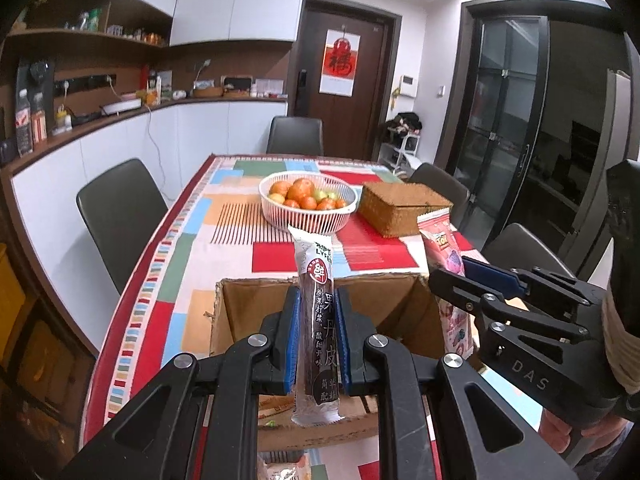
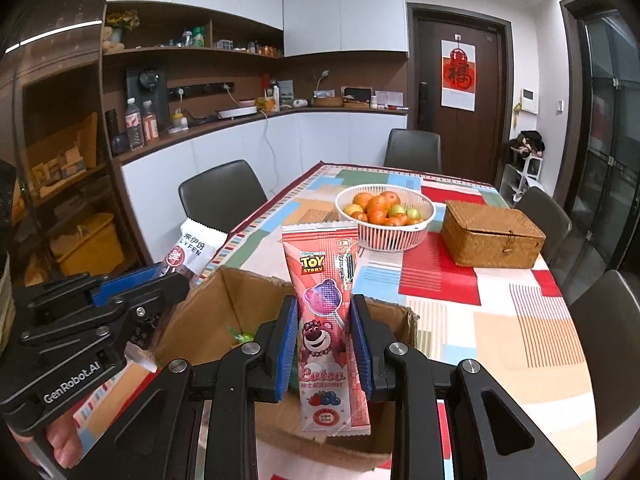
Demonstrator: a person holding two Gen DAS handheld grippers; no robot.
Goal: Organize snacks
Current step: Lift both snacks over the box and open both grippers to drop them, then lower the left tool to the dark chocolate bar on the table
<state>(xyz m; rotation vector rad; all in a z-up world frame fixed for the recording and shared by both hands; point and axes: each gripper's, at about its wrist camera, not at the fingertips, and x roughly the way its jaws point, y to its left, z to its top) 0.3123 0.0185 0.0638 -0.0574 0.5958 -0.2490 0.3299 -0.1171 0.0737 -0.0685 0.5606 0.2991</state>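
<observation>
Patchwork tablecloth (image 1: 168,280) behind — dark fruit-leather stick (image 1: 318,320), pink Lotso packet (image 2: 326,320), both upright.

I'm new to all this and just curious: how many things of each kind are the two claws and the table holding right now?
Snack packets held in claws: 2, the dark fruit-leather packet and the pink Lotso packet
Cardboard box: 1
White fruit basket: 1
Woven lidded box: 1
Total: 5
</observation>
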